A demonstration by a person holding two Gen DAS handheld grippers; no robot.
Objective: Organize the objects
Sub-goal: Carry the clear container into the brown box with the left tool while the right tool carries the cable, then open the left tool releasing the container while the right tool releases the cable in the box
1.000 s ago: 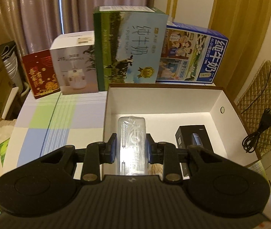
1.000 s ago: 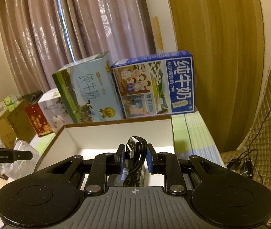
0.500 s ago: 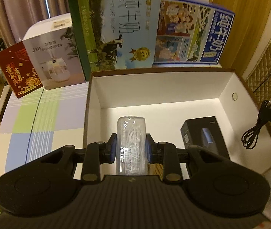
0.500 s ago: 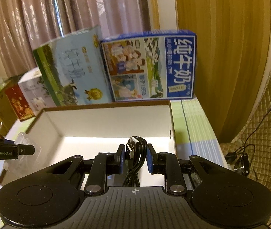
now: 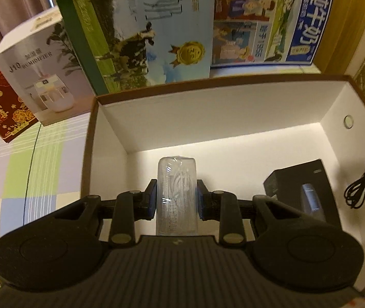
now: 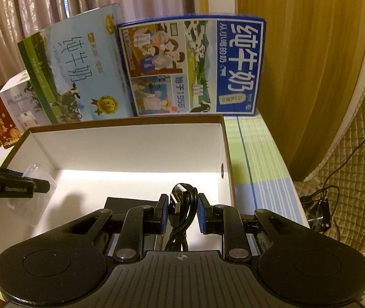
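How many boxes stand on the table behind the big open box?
4, in a row: red box far left, white humidifier box, green milk carton, blue milk carton on the right. More may be hidden behind them.

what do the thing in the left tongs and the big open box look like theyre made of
The packet in the left tongs looks like clear, glossy plastic: you see through it, and it shows glints. The open box looks like cardboard, with matte white inner walls, a thin brown raw-looking rim and a small round hole in one side wall.
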